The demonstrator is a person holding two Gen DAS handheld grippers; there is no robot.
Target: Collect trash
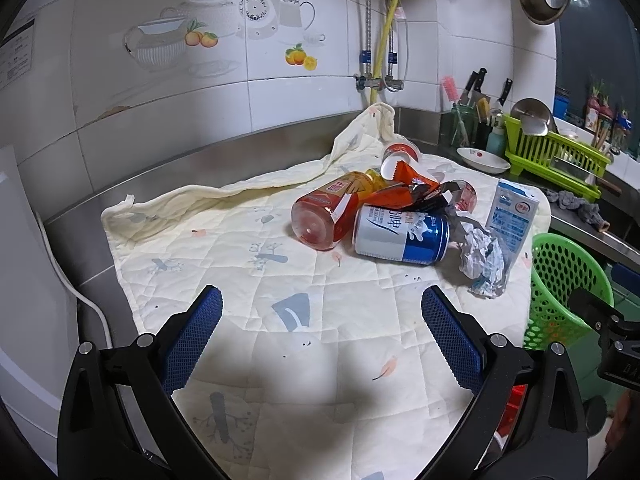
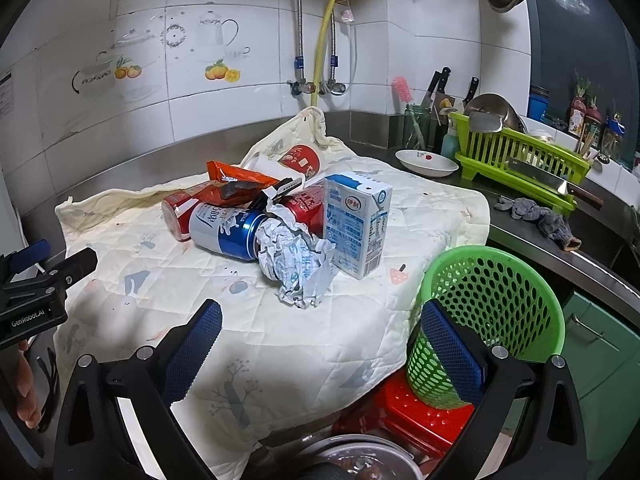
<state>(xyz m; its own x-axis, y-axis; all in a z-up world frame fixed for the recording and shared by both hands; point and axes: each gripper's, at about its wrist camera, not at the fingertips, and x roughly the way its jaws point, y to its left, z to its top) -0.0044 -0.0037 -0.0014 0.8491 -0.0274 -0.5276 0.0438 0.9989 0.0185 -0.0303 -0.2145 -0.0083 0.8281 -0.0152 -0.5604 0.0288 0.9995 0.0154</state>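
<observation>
A heap of trash lies on a pale quilted cloth [image 1: 248,292]: an orange-red plastic bottle [image 1: 332,212] on its side, a blue-and-white can [image 1: 400,238], orange snack wrappers [image 1: 404,184], crumpled paper [image 1: 482,258], an upright milk carton [image 1: 514,214] and a red-and-white cup [image 1: 400,152]. A green mesh basket [image 2: 492,320] stands off the cloth's right edge on a red stool [image 2: 404,412]. My left gripper [image 1: 322,334] hangs open over bare cloth, short of the heap. My right gripper [image 2: 320,340] is open too, its right finger in front of the basket.
A green dish rack [image 2: 520,156] with pans, a white dish [image 2: 426,162], knives [image 2: 436,84] and a grey rag [image 2: 540,216] fill the steel counter to the right. Tiled wall and pipes [image 2: 320,60] stand behind. The left gripper [image 2: 36,280] shows at the right view's left edge.
</observation>
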